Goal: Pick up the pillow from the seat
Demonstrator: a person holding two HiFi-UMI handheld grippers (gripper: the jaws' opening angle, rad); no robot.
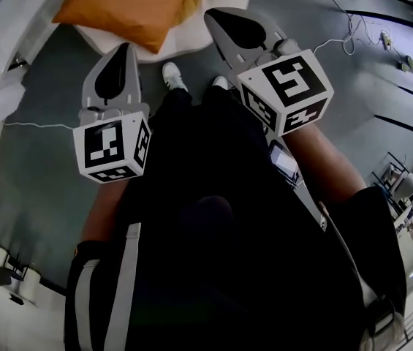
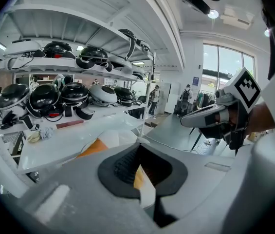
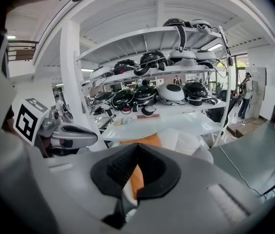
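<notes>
The orange pillow [image 1: 129, 6] lies on a white cushioned seat [image 1: 195, 41] at the top of the head view. Both grippers hover short of it, above the grey floor. My left gripper [image 1: 125, 50] is shut and holds nothing; its tip points at the pillow's near edge. My right gripper [image 1: 215, 14] is shut too, empty, with its tip over the seat's right side. In the left gripper view the pillow [image 2: 93, 148] shows just past the closed jaws, with the right gripper [image 2: 203, 118] to the right. From the right gripper view, the pillow [image 3: 144, 141] lies straight ahead on the seat [image 3: 188, 143].
A white rack [image 3: 156, 35] full of black and white helmets stands behind the seat, over a white table top [image 3: 176, 123]. A thin cable [image 1: 38, 126] runs across the grey floor. The person's dark legs and white shoes [image 1: 175, 75] are between the grippers. Several people stand far off.
</notes>
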